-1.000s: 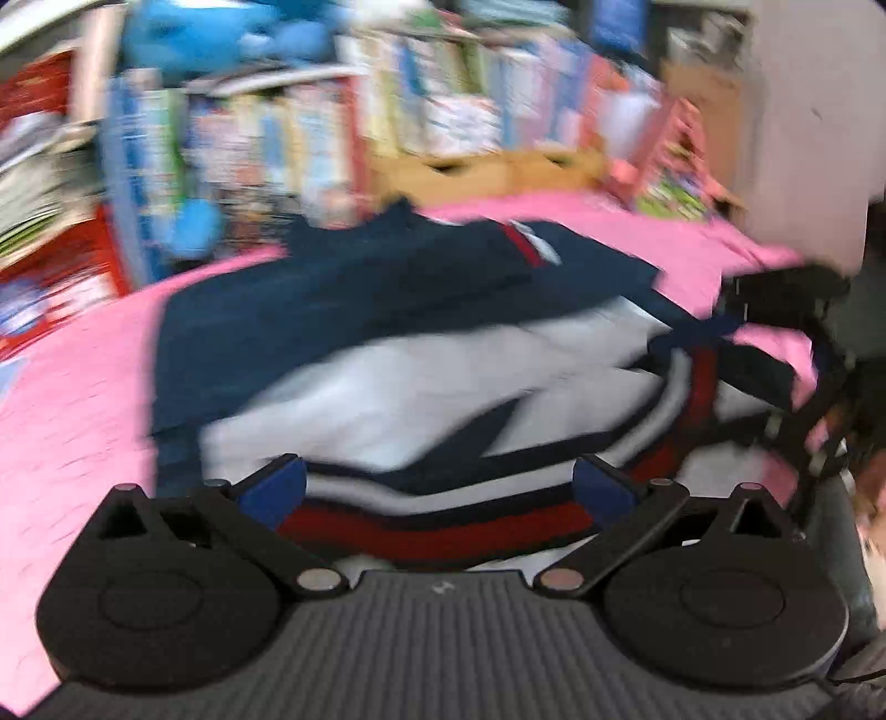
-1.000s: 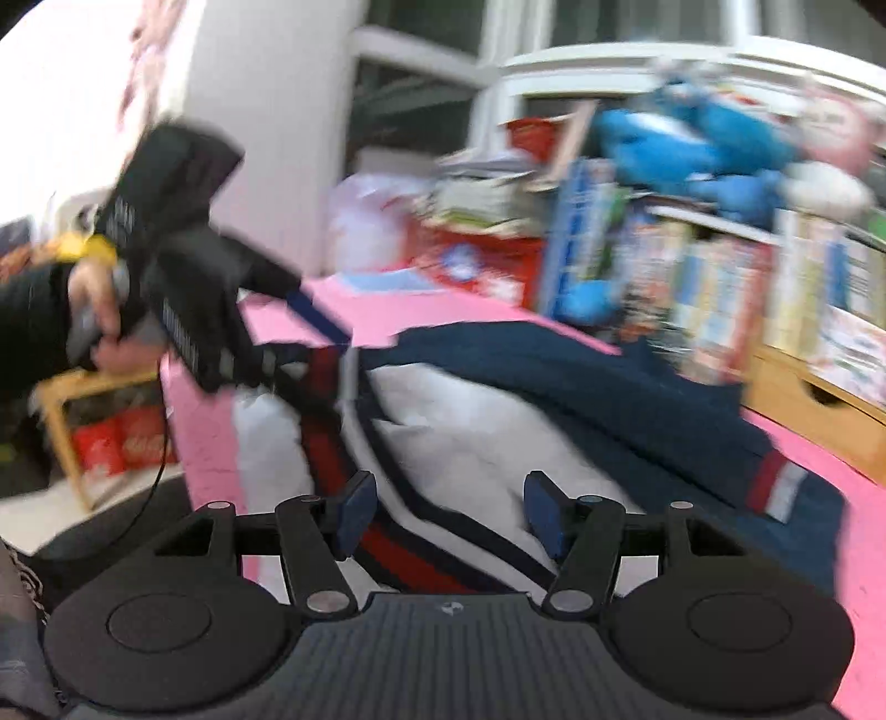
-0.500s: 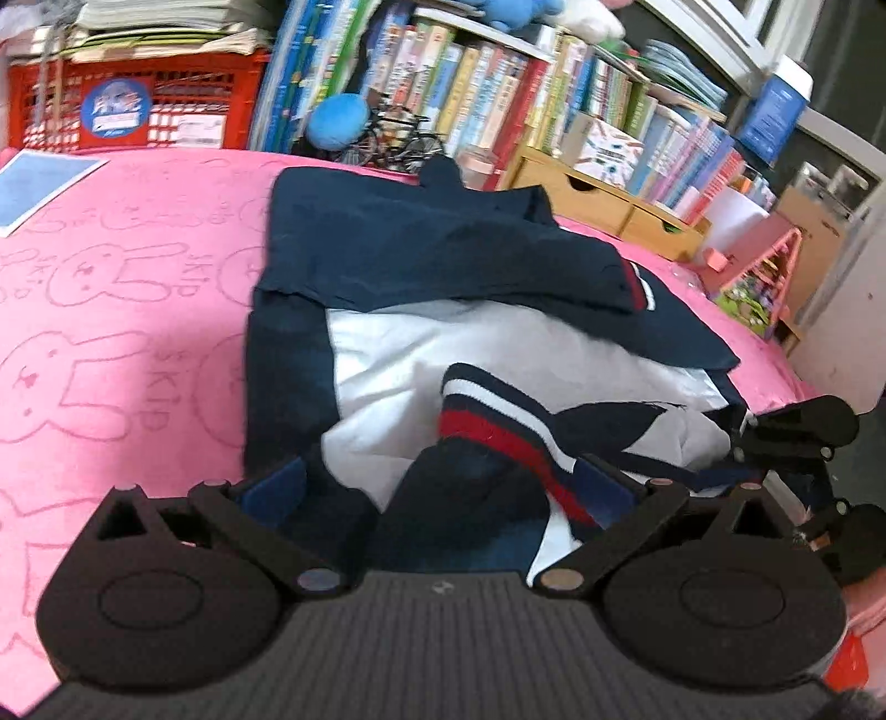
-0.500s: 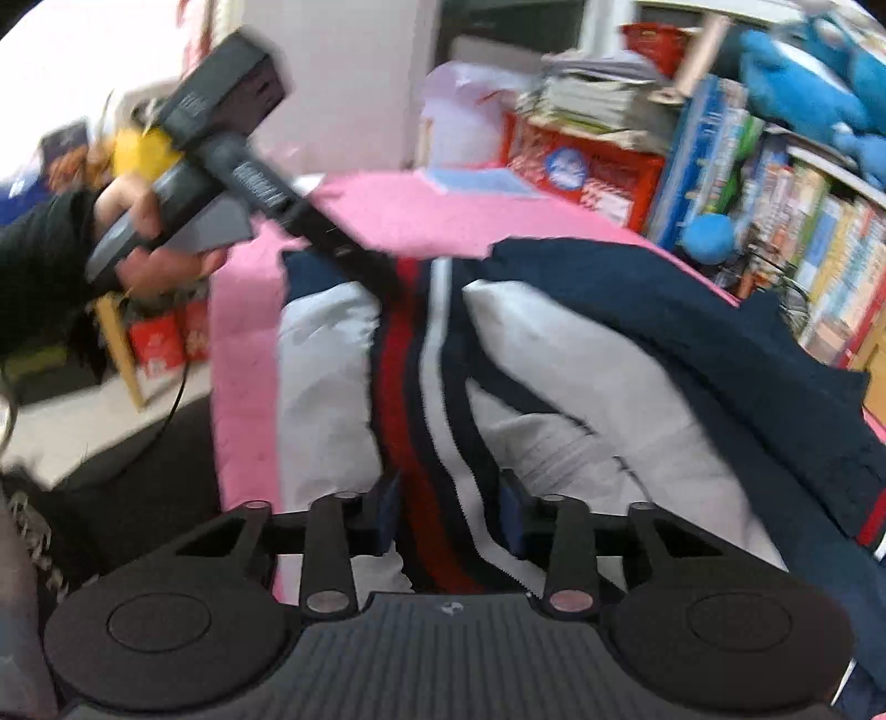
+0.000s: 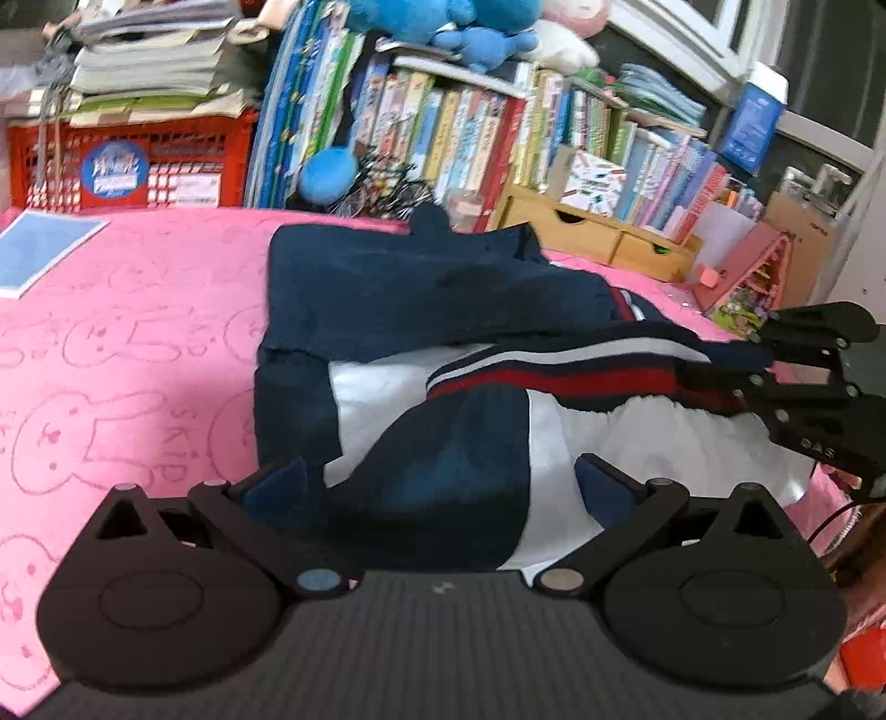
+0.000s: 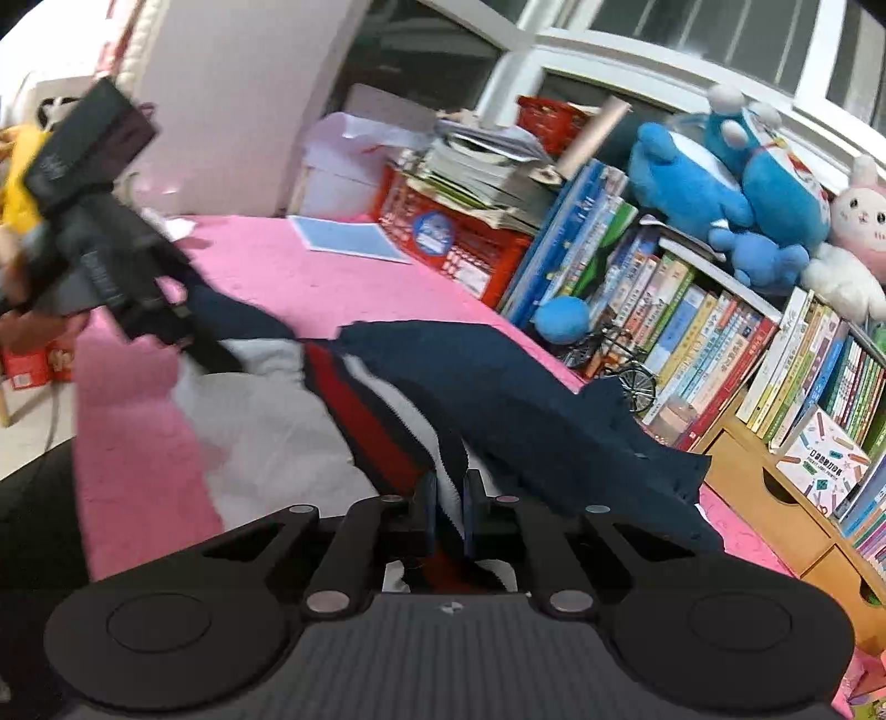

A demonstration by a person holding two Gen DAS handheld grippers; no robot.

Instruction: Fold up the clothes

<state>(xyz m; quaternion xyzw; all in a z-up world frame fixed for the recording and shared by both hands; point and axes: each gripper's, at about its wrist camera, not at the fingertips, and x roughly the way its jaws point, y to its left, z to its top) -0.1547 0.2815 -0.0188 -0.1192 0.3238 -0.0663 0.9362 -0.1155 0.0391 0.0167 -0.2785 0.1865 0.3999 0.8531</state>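
A navy, white and red jacket (image 5: pixel 421 332) lies on the pink bed cover (image 5: pixel 133 332). My left gripper (image 5: pixel 440 484) is open, its jaws wide apart over the near navy and white part of the jacket. My right gripper (image 6: pixel 447 507) is shut on the jacket's red, white and navy striped hem (image 6: pixel 382 421) and holds it lifted off the bed. The right gripper also shows in the left wrist view (image 5: pixel 720 382), pulling the striped hem (image 5: pixel 554 371) taut. The left gripper shows in the right wrist view (image 6: pixel 183 332), low over the jacket's far end.
A bookshelf (image 5: pixel 498 127) with plush toys (image 5: pixel 443 27) and a red crate (image 5: pixel 127 160) line the far side of the bed. Wooden drawers (image 5: pixel 598 238) stand at its corner. A blue sheet of paper (image 5: pixel 39 249) lies on the cover at the left.
My right gripper has closed on the striped hem and lifted it. My left gripper has stayed open and drawn back toward the jacket's near end.
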